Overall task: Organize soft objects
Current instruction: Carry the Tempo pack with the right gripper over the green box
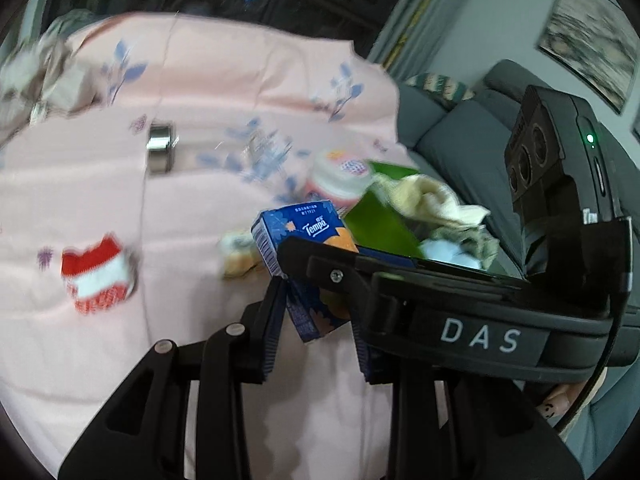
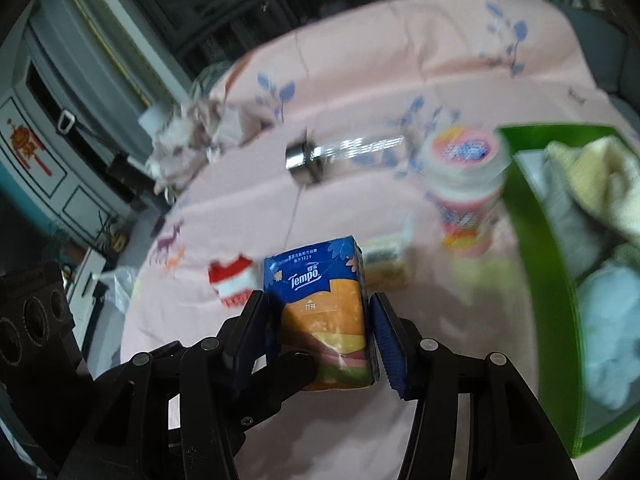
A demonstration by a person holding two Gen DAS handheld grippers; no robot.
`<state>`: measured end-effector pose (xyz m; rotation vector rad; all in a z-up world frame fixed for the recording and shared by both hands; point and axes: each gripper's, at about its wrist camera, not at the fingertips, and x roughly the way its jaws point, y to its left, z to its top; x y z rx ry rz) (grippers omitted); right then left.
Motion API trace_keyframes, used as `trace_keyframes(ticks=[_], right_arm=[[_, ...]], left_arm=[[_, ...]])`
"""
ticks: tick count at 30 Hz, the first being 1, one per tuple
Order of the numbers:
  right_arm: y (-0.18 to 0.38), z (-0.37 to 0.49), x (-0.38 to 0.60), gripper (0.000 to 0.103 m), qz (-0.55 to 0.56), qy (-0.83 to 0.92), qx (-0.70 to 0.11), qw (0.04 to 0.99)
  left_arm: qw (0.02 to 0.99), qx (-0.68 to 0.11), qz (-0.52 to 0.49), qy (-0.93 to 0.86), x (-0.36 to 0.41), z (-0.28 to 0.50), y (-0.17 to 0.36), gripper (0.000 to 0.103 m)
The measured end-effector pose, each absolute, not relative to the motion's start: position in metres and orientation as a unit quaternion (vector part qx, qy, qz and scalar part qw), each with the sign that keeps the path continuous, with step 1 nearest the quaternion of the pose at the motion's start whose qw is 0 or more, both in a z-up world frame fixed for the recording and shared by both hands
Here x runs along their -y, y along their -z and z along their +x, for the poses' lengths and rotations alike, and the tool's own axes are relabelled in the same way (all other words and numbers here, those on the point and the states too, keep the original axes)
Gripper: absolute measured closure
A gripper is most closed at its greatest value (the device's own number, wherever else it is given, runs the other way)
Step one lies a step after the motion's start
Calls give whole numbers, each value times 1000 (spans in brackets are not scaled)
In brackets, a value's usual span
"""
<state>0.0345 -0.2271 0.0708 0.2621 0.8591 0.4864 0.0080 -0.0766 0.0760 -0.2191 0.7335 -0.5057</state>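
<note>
- Left wrist view: the left gripper has its two fingers on either side of the blue tissue pack; the right finger is largely hidden behind the other tool, so contact on that side cannot be confirmed, but the pack appears clamped between the pads.
- The right gripper's black body crosses in front of the tissue pack, just to its right, and covers the pack's lower right part.
- The green box stands just right of the tissue pack, beyond it, with pale cloths heaped inside.
- A pink-and-white tub stands just behind the tissue pack.
- A red-and-white sock lies well to the left of the tissue pack on the pink tablecloth; a metal ring lies farther back on the left.
- Right wrist view: the right gripper is closed on the tissue pack, one pad against each side, and the pack stands upright above the tablecloth.
- The green box is to the right of the tissue pack, well apart, holding cloths.
- The tub stands beyond the tissue pack to the right; the sock lies just left of the pack; the metal ring lies farther back.
</note>
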Motion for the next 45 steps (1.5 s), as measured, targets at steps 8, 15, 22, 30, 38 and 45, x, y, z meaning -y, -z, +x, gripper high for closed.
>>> trace_keyframes(ticks=[8, 15, 22, 30, 38, 45], right_arm=[[-104, 19, 295, 47, 168, -187, -336, 908], [-111, 9, 355, 47, 206, -131, -302, 922], [-98, 4, 413, 47, 251, -75, -303, 916], [-77, 7, 447, 47, 273, -21, -328, 904], [-62, 5, 471, 47, 292, 8, -346, 892], [-55, 6, 479, 47, 293, 35, -361, 885]], left_arm=[[899, -302, -66, 311, 134, 12, -110, 74], [886, -291, -36, 360, 193, 19, -121, 74], [858, -314, -31, 406, 244, 30, -112, 74], [829, -351, -24, 434, 286, 37, -94, 74], [807, -381, -22, 450, 310, 42, -82, 74], [794, -404, -22, 454, 319, 45, -73, 74]])
